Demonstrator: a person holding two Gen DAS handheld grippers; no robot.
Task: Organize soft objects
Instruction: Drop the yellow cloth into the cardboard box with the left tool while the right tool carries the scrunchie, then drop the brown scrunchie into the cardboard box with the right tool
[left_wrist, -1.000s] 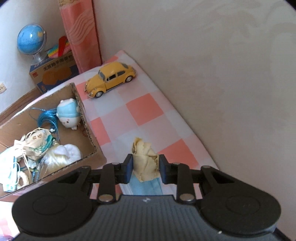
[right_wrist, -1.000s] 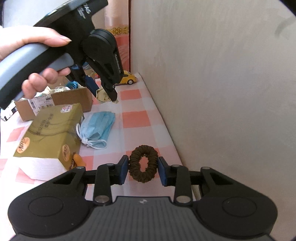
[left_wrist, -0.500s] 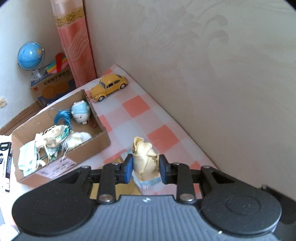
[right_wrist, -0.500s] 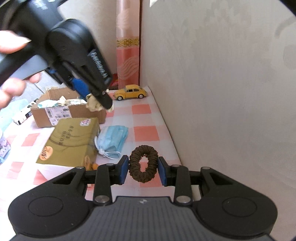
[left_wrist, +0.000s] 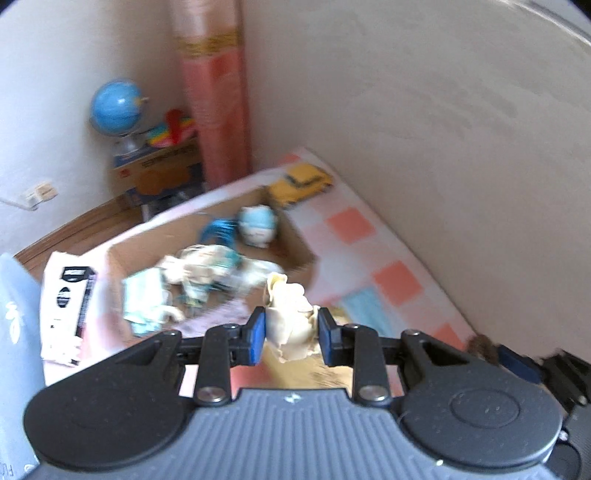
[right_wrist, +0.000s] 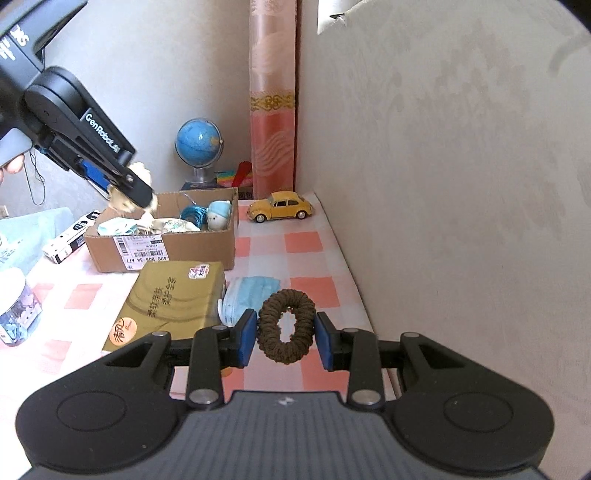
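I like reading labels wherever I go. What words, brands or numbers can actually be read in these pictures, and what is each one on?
"GenRobot.AI": side of the left gripper, seen from the right wrist.
"420 000 3A A77", upside down and unsure: white shipping label on the cardboard box.
Chinese characters: top of the gold box, partly legible; not transcribed.
Round orange sticker on it: handwritten characters, unclear.
Black-and-white carton: print too small.
Left wrist view: too blurred.

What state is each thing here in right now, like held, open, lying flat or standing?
Left gripper: shut on cream cloth.
Right gripper: shut on brown scrunchie.
Cardboard box: open, holding soft things.
Blue face mask: lying flat on the tablecloth.
Yellow toy car: standing on its wheels.
Globe: upright.
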